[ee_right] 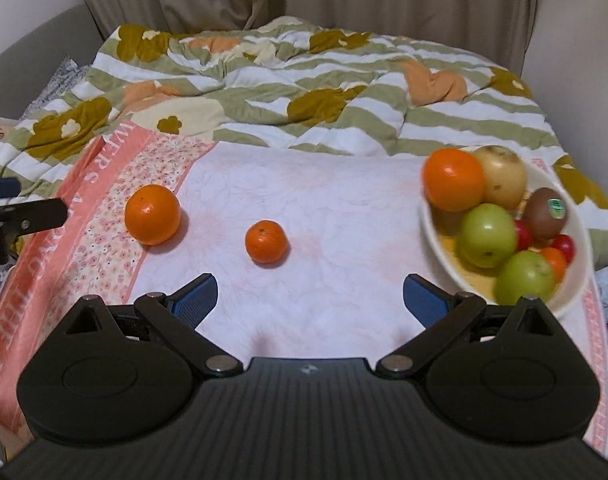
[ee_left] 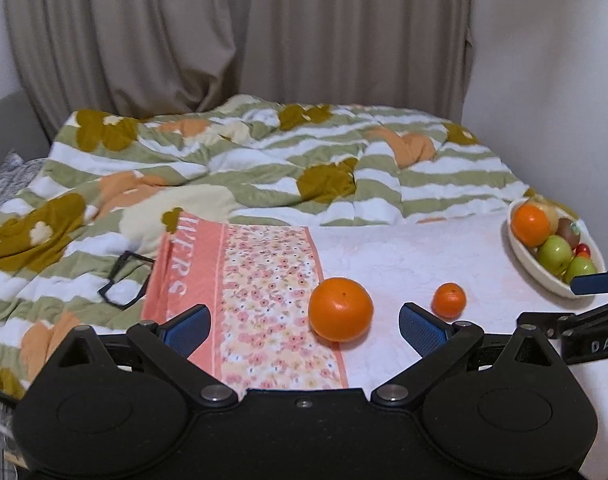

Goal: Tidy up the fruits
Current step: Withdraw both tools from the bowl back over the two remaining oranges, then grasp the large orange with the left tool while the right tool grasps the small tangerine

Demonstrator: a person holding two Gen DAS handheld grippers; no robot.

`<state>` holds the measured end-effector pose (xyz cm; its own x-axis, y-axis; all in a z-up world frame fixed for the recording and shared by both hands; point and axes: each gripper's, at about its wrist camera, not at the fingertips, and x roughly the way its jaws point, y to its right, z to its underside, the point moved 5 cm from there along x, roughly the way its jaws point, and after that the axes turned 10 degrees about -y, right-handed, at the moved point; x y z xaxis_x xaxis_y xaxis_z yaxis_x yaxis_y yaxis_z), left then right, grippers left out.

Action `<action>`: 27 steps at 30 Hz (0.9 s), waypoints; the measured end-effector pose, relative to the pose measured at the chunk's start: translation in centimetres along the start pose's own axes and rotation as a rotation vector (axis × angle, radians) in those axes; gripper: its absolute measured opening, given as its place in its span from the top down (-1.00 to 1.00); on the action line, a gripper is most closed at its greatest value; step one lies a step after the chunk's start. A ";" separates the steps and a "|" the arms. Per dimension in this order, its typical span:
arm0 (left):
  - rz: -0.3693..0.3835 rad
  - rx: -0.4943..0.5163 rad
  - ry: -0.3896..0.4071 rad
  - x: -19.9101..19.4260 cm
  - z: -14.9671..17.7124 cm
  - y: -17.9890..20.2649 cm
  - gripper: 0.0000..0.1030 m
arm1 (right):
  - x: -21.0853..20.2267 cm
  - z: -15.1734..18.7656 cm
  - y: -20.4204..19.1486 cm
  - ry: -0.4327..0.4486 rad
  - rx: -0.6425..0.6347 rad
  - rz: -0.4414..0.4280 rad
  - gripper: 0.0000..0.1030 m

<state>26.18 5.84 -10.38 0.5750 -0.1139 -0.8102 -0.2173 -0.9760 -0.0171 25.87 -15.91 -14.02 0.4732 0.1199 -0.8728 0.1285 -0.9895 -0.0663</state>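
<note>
A large orange (ee_left: 340, 309) (ee_right: 152, 214) and a small mandarin (ee_left: 449, 300) (ee_right: 266, 246) lie on a white and pink towel (ee_left: 404, 264) (ee_right: 304, 208) on the bed. A white oval bowl (ee_left: 522, 258) (ee_right: 444, 256) at the right holds an orange (ee_right: 453, 179), a yellow pear, a kiwi, two green apples (ee_right: 487, 235) and small red tomatoes. My left gripper (ee_left: 304, 326) is open and empty, just short of the large orange. My right gripper (ee_right: 310, 298) is open and empty, near the mandarin, left of the bowl.
A striped floral quilt (ee_left: 224, 168) (ee_right: 304, 92) is rumpled across the bed behind the towel. Black glasses (ee_left: 124, 280) lie on the quilt at the left. Beige curtains hang behind. The right gripper's fingers (ee_left: 592, 283) show at the left view's right edge.
</note>
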 end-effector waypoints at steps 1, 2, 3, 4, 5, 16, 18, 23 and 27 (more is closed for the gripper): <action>0.004 0.017 -0.009 0.8 -0.3 0.1 -0.98 | 0.6 -0.2 -0.3 -0.002 -0.009 0.006 -1.00; 0.007 0.032 -0.017 1.5 -0.6 0.2 -0.98 | 1.3 -0.5 -0.5 -0.005 -0.021 0.014 -1.00; 0.009 0.049 -0.027 2.3 -0.9 0.3 -0.98 | 1.9 -0.8 -0.7 -0.010 -0.033 0.020 -1.00; 0.009 0.065 -0.040 3.1 -1.0 0.4 -0.98 | 2.5 -1.0 -0.8 -0.013 -0.042 0.029 -1.00; 0.009 0.082 -0.055 3.9 -1.1 0.7 -0.96 | 3.0 -1.3 -0.8 -0.020 -0.049 0.035 -1.00; 0.021 0.168 -0.141 9.4 -1.3 2.6 -0.79 | 7.1 -3.0 -1.4 -0.077 -0.133 -0.023 -0.94; 0.028 0.172 -0.161 10.1 -1.4 2.9 -0.65 | 7.6 -3.1 -1.6 -0.088 -0.145 -0.030 -0.86; 0.037 0.178 -0.184 11.1 -1.4 3.1 -0.30 | 8.2 -3.3 -1.9 -0.102 -0.161 -0.048 -0.63; 0.047 0.187 -0.188 11.1 -1.3 3.3 -0.25 | 8.6 -3.3 -2.2 -0.111 -0.178 -0.055 -0.52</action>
<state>32.82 1.12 -18.65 0.4081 -0.1043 -0.9070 -0.3918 -0.9173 -0.0708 32.56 -12.40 -19.78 0.3631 0.1543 -0.9189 0.3085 -0.9505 -0.0377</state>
